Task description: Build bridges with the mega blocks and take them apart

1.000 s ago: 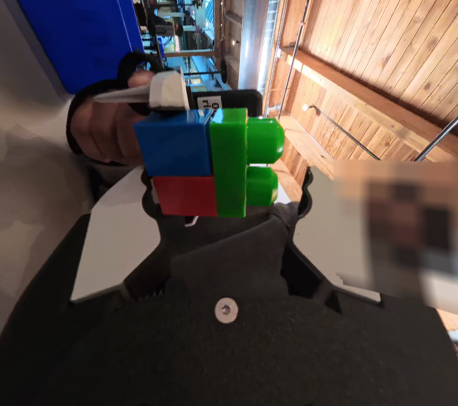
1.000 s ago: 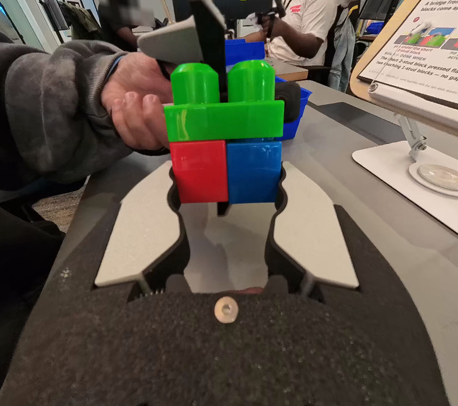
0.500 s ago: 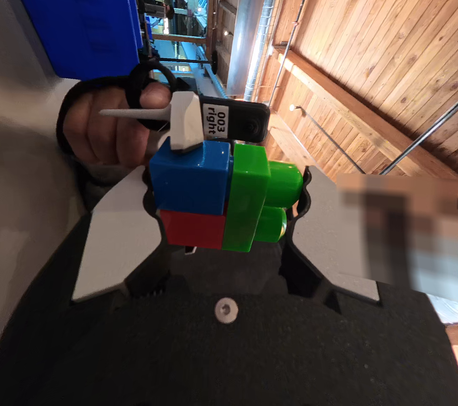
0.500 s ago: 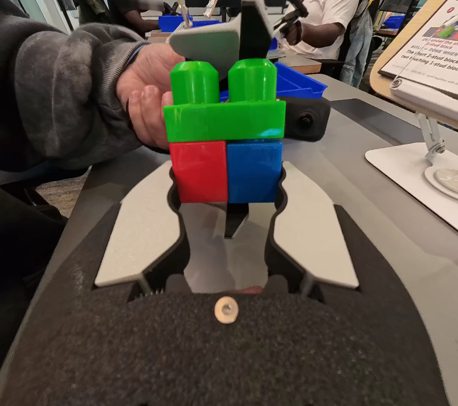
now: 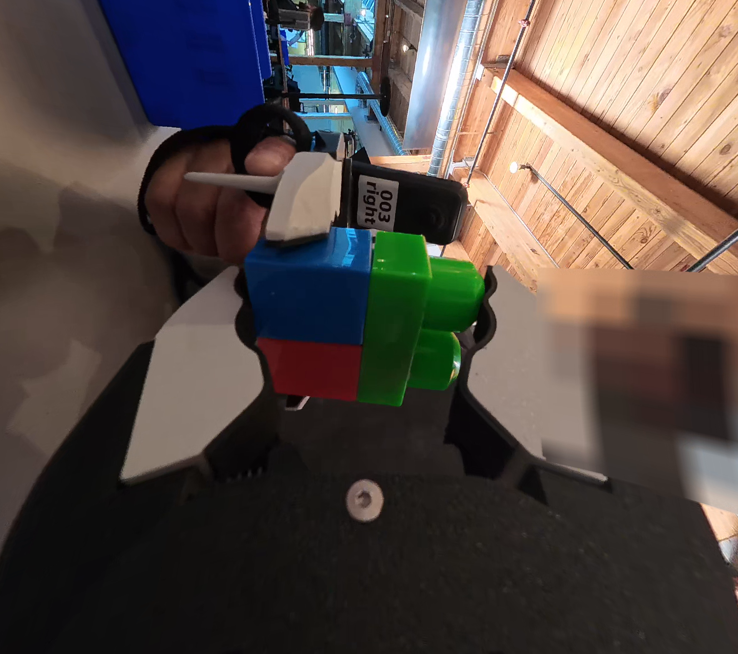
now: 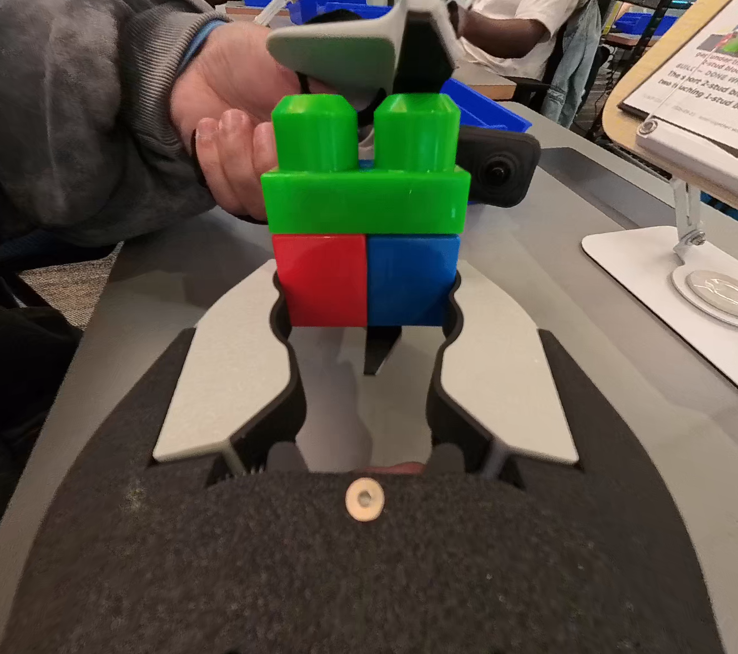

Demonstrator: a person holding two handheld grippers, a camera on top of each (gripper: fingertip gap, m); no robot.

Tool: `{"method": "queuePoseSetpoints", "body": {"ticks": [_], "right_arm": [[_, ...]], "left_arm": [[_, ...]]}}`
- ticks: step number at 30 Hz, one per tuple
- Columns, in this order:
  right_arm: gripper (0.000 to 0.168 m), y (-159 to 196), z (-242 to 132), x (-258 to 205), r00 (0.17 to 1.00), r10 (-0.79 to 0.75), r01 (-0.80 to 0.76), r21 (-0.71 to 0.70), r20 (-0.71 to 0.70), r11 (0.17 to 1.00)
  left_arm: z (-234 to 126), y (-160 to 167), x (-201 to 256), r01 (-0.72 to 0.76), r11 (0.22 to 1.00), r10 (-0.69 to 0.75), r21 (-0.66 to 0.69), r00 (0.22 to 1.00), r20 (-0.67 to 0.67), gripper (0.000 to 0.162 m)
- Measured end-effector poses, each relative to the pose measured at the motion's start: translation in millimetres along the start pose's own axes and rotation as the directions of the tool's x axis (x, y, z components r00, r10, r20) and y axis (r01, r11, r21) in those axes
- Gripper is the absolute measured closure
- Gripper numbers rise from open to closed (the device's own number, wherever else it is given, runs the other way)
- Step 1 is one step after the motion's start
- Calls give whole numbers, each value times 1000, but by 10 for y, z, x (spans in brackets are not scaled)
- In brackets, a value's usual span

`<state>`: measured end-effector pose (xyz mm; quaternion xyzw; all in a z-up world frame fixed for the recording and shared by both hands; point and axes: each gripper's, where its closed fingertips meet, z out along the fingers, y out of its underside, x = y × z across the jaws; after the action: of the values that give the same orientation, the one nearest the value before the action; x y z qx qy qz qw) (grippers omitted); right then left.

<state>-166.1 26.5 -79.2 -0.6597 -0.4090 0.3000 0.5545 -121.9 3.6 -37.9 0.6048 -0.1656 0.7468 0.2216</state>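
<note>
Drawn in between the left tongs (image 5: 361,319) now, well deeper than a second ago: green block (image 5: 393,319) pressed onto red block (image 5: 315,369) and blue block (image 5: 309,293), frame centre. Clamped at red and blue sides by right tongs (image 6: 365,299), above the grey bench (image 6: 599,195). Left tongs spread wide, bracketing studs and base; contact unclear. Blue bin (image 5: 171,15) upper left.

Three blocks joined in one stack: one green block (image 6: 365,201) with two studs; one red block (image 6: 321,279); one blue block (image 6: 411,279); two tongs, the left tongs (image 5: 365,319) and right tongs (image 6: 365,299).
</note>
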Motion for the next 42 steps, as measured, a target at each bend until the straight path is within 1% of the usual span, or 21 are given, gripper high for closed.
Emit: {"method": "queuePoseSetpoints", "body": {"ticks": [2, 3, 6, 8, 9, 11, 13, 16, 17, 18, 20, 24, 28, 30, 31, 33, 35, 36, 38, 40, 42], "right_arm": [[93, -55, -12, -12, 1000, 15, -15, 25, 8, 1000], [93, -78, -13, -6, 1000, 23, -23, 35, 5, 999], [93, -98, -50, 35, 999, 47, -47, 48, -6, 998], [93, -92, -92, 101, 997, 70, -68, 50, -32, 996], [93, -86, -111, 149, 995, 84, -81, 47, -52, 996], [93, -66, -143, 259, 987, 118, -116, 32, -105, 993], [93, -16, -170, 401, 969, 154, -158, -4, -191, 987], [93, 60, -225, 584, 926, 201, -224, -39, -320, 974], [93, 70, -248, 618, 914, 207, -236, -42, -350, 971], [93, 81, -268, 645, 904, 206, -241, -49, -376, 969], [93, 88, -300, 667, 892, 210, -252, -54, -400, 966], [93, 58, -364, 701, 873, 243, -276, -19, -424, 961], [93, -41, -567, 757, 833, 214, -234, 26, -511, 972], [93, -134, -815, 777, 784, 218, -211, 80, -582, 974], [93, -174, -972, 779, 756, 219, -202, 99, -616, 974], [93, -247, -1382, 820, 683, 192, -159, 114, -705, 981], [93, -220, -1869, 942, 582, 165, -155, 90, -797, 984], [93, -145, -2097, 1031, 534, 162, -189, 70, -830, 979], [93, 176, -2442, 1216, 473, 159, -339, -12, -867, 941], [92, 572, -2675, 1333, 438, 147, -505, -108, -887, 856], [92, 857, -2823, 1392, 400, 153, -626, -148, -904, 766]], "left_arm": [[-2, 31, 46, -2, 1000, 2, -13, 1000, -22, 55], [-9, 28, 65, -25, 1000, 25, -1, 1000, -18, 59], [-108, 17, 183, -143, 989, 143, 38, 990, 3, 55], [-272, -35, 249, -239, 964, 236, 120, 971, 36, 53], [-368, -74, 258, -291, 940, 284, 177, 957, 65, 51], [-551, -148, 129, -419, 869, 370, 264, 903, 218, 49], [-708, -200, -97, -585, 762, 440, 279, 783, 441, 53], [-927, -232, -362, -787, 586, 441, 196, 512, 737, 55], [-977, -223, -412, -826, 543, 427, 153, 428, 797, 57], [-1008, -208, -448, -849, 515, 413, 118, 366, 834, 57], [-1015, -173, -495, -866, 494, 401, 79, 307, 863, 60], [-933, -109, -571, -861, 507, 427, 34, 285, 858, 64], [-881, -49, -609, -868, 497, 456, -21, 240, 857, 67], [-862, -17, -674, -852, 520, 463, -51, 232, 856, 69], [-848, -2, -686, -848, 527, 468, -49, 242, 850, 74], [-819, 13, -669, -850, 527, 477, -21, 274, 835, 75], [-795, 28, -648, -845, 534, 485, 2, 309, 818, 75], [-787, 33, -632, -845, 534, 489, 13, 321, 811, 75], [-740, 61, -617, -837, 547, 504, 24, 352, 789, 75], [-679, 96, -617, -825, 564, 517, 26, 378, 768, 75], [-620, 130, -627, -822, 570, 530, 16, 383, 757, 75]]}}
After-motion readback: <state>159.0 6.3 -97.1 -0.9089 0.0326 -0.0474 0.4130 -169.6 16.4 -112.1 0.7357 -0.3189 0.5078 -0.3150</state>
